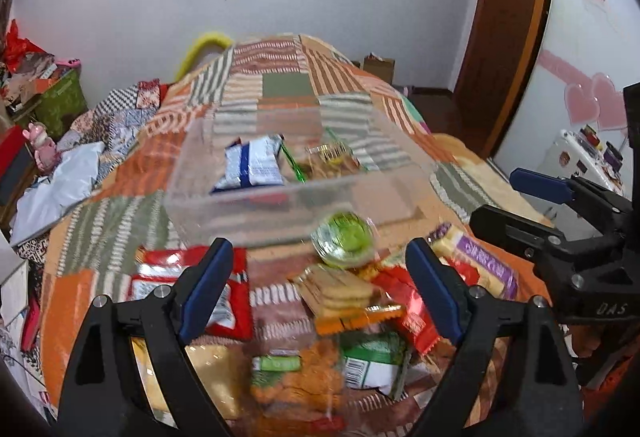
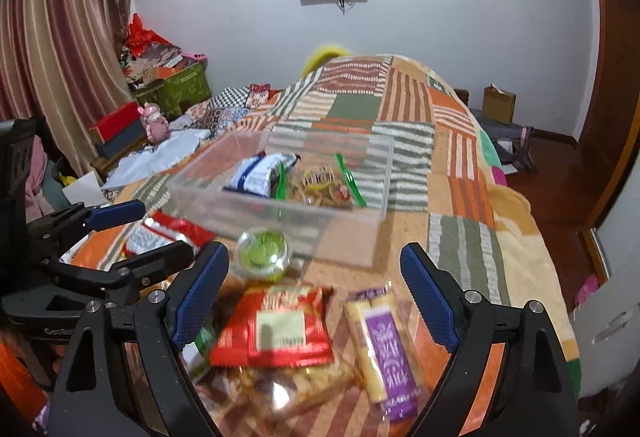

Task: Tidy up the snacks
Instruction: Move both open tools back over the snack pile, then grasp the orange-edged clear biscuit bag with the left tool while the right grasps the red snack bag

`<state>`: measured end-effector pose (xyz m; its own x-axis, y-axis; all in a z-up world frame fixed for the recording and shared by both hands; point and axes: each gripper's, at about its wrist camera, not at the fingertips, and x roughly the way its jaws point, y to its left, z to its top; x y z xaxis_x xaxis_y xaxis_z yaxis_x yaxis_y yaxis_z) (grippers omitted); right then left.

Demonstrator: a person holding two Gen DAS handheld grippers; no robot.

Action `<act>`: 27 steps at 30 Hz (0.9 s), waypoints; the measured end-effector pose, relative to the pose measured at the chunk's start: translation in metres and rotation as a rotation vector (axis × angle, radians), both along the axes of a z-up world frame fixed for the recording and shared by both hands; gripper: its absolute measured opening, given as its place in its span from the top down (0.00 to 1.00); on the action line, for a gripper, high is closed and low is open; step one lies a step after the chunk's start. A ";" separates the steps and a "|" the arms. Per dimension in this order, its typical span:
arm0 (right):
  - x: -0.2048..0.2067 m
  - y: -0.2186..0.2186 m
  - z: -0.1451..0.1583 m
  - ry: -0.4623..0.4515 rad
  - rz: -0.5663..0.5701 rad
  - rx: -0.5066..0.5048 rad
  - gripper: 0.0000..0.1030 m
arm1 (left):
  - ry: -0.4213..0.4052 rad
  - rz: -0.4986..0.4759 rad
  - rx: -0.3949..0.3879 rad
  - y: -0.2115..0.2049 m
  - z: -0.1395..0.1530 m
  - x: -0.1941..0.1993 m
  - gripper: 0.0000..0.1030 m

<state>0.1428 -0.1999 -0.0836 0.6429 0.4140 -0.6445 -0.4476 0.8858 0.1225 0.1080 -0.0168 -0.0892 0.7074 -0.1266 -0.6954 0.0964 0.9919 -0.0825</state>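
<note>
Both grippers gape empty: the purple-labelled bar (image 2: 386, 349) lies lengthwise between the right gripper's (image 2: 314, 301) jaws, nearer than the left gripper (image 1: 320, 297).

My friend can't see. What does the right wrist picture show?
An open hand-held gripper hovers over snack packets on a patchwork blanket: a red packet and a purple-and-yellow one. Beyond sit a small green cup and a clear box holding two snacks.

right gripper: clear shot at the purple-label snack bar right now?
Probably yes. The right gripper is open and the purple-label snack bar lies uncovered on the blanket, just inside its right finger, nothing on top.
</note>
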 end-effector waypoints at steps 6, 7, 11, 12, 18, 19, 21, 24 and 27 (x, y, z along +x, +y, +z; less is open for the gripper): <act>-0.002 -0.008 -0.014 0.041 -0.013 0.001 0.16 | 0.067 -0.003 -0.022 -0.004 -0.023 0.006 0.15; -0.003 -0.008 -0.015 0.046 -0.013 0.002 0.16 | 0.076 -0.003 -0.027 -0.005 -0.026 0.007 0.15; -0.004 -0.005 -0.021 0.061 -0.001 -0.001 0.16 | 0.092 0.003 -0.022 -0.004 -0.036 0.004 0.30; -0.005 -0.003 -0.023 0.064 0.003 -0.002 0.16 | 0.095 0.005 -0.023 -0.003 -0.038 0.002 0.31; -0.006 0.014 -0.035 0.093 0.056 -0.013 0.16 | 0.115 0.040 -0.047 0.013 -0.047 -0.003 0.45; -0.007 0.017 -0.038 0.100 0.065 -0.015 0.16 | 0.120 0.052 -0.050 0.017 -0.049 -0.003 0.47; -0.005 0.023 -0.045 0.117 0.079 -0.022 0.16 | 0.125 0.061 -0.062 0.020 -0.053 -0.003 0.47; -0.004 0.030 -0.053 0.138 0.099 -0.033 0.16 | 0.132 0.065 -0.081 0.022 -0.056 -0.001 0.47; -0.002 0.036 -0.060 0.156 0.114 -0.048 0.17 | 0.132 0.067 -0.064 0.021 -0.057 0.003 0.47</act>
